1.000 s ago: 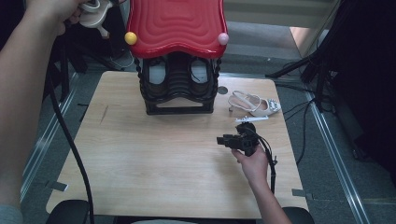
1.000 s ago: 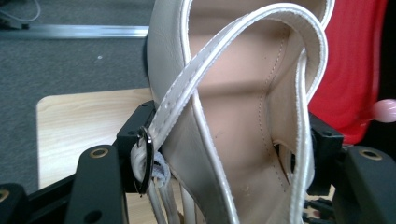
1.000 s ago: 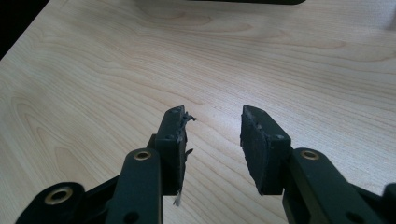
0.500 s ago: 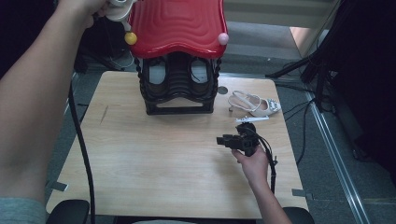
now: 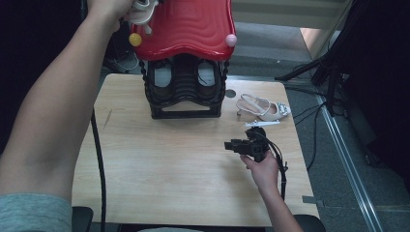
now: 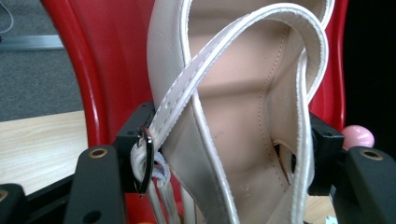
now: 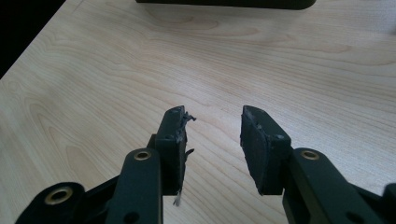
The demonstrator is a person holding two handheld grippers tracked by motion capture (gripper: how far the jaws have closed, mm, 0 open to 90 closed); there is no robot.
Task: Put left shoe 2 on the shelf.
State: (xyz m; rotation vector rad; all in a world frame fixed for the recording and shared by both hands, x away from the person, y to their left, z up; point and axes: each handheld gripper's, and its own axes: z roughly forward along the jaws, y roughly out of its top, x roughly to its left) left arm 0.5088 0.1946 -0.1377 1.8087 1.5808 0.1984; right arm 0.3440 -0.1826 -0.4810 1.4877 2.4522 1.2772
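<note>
While clamped on sandal [image 6: 224, 140] | left hand-held gripper [image 6: 224, 154] | right hand-held gripper [image 7: 212, 144] agape

no readable text or labels

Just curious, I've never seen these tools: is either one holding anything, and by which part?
The left gripper is shut on the pale sandal, clamped across its sides near the buckle, up by the red roof. The right gripper is open and holds nothing.

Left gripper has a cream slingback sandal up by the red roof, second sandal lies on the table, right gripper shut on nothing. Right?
One slip: the right gripper is open, its jaws apart over bare table in the right gripper view. The left gripper does clamp a cream sandal by the red roof; the second sandal lies on the table.
</note>
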